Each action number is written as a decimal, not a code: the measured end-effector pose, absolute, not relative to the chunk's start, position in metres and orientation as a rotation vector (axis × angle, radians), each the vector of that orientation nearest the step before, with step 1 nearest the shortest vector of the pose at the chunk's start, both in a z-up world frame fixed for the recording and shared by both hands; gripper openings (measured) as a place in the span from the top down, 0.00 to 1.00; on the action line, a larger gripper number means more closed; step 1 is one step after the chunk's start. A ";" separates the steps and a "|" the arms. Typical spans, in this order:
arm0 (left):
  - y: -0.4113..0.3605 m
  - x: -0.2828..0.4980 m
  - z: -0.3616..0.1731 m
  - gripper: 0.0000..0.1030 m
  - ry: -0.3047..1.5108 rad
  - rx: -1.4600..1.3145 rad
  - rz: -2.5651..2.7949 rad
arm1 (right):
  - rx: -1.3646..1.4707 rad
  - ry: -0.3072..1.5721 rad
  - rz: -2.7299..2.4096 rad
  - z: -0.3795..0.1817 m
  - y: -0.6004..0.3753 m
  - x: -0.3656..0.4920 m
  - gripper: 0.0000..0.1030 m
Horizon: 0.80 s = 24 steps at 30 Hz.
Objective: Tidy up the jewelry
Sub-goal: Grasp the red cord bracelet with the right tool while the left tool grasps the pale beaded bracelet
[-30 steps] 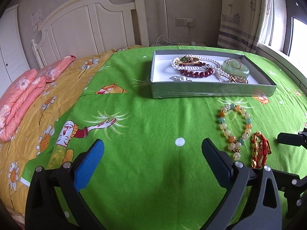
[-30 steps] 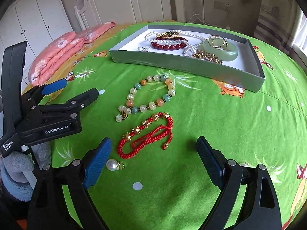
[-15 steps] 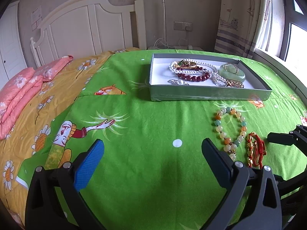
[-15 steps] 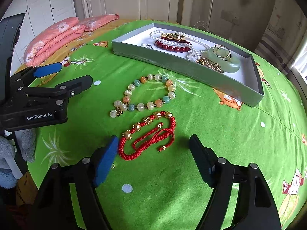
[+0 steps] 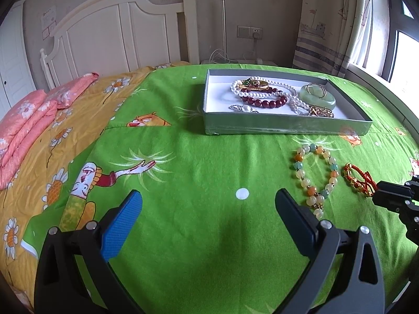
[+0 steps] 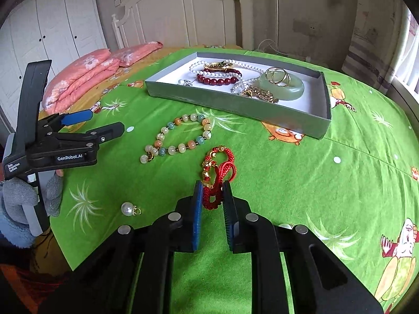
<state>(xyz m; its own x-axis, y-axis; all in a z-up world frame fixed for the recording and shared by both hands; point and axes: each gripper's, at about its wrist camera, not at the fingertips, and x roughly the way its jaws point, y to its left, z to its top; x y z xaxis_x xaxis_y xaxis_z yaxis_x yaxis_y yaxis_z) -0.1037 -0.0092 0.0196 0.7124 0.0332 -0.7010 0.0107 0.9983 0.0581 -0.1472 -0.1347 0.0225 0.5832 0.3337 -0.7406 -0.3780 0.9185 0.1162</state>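
Observation:
My right gripper [image 6: 212,191] is shut on the near end of a red cord bracelet [image 6: 218,167] with gold beads, which lies on the green bedspread; it also shows in the left wrist view [image 5: 357,179]. A pastel bead bracelet [image 6: 178,137] lies just beyond it, also seen in the left wrist view [image 5: 314,175]. A grey tray [image 6: 323,120] holds pearls, a dark red bead bracelet [image 6: 217,79], a jade bangle [image 6: 285,89] and gold pieces. A loose pearl earring [image 6: 128,207] lies to the left. My left gripper [image 5: 209,209] is open and empty over bare bedspread.
A second pearl [image 6: 285,226] peeks out behind the right finger. Pink pillows [image 6: 86,78] and a white headboard [image 5: 117,34] are at the far left. A curtain and window [image 5: 398,47] lie to the right. The bed edge is close on the left.
My right gripper has moved forward onto the red cord bracelet and shut on its near end, bunching it. The left gripper has pulled back a little and stayed open.

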 end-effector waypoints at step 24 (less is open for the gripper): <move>-0.078 -0.088 0.020 0.02 0.850 0.034 -0.231 | 0.157 0.760 0.475 0.032 -0.183 -0.171 0.84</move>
